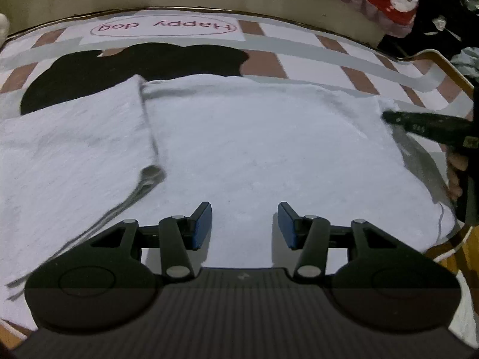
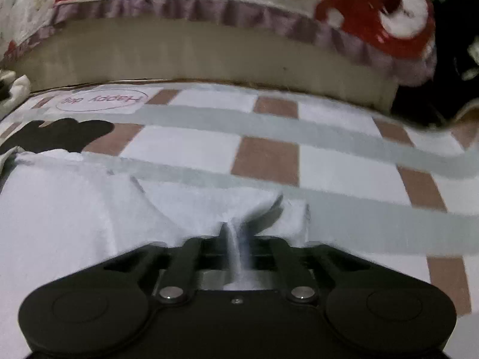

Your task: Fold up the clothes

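checked cloth [image 2: 269,161], white, brown and grey squares, lay spread ahead of and under the claw. "happy dog" label [image 1: 163,27] sat at its far edge, a black silhouette print [image 1: 149,62] just nearer. beyond, a beige panel [image 2: 209,51]; above it, red-patterned frilled fabric [image 2: 386,21].

garment [image 1: 254,149]: pale grey-white knit | pose: spread flat on checked cloth, flap at 9 o'clock folded over onto body | edge at 3 o'clock bunched, raised | grey hem strip trailing toward 7 o'clock
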Demonstrator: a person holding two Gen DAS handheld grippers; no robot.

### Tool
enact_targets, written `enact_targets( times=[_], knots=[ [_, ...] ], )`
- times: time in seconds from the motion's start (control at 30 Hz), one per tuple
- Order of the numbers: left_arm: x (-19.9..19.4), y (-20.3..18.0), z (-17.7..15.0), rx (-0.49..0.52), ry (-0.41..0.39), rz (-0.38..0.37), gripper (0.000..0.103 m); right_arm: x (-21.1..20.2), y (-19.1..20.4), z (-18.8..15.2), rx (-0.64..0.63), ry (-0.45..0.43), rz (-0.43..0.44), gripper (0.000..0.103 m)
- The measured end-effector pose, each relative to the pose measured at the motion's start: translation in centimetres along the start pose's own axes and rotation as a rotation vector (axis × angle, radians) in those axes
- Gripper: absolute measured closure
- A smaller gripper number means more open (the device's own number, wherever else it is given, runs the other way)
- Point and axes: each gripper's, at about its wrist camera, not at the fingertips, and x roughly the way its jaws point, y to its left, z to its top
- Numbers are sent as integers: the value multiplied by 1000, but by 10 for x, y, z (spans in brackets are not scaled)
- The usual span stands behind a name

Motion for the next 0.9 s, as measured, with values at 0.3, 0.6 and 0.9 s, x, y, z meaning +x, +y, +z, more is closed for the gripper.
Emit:
enact_targets(
  times=[0.3,0.6,0.9],
  knots=[
    [2,-5,3,46,3,5,55,-1,-33,-5,167,-16,-104,75],
    [11,-43,-19,202,18,-23,49,-123,-83,-91,853,-41,48,45],
    [4,-51,-26,251,71,-51,53,-153,-28,-170,1031,-32,241,45]
  ],
)
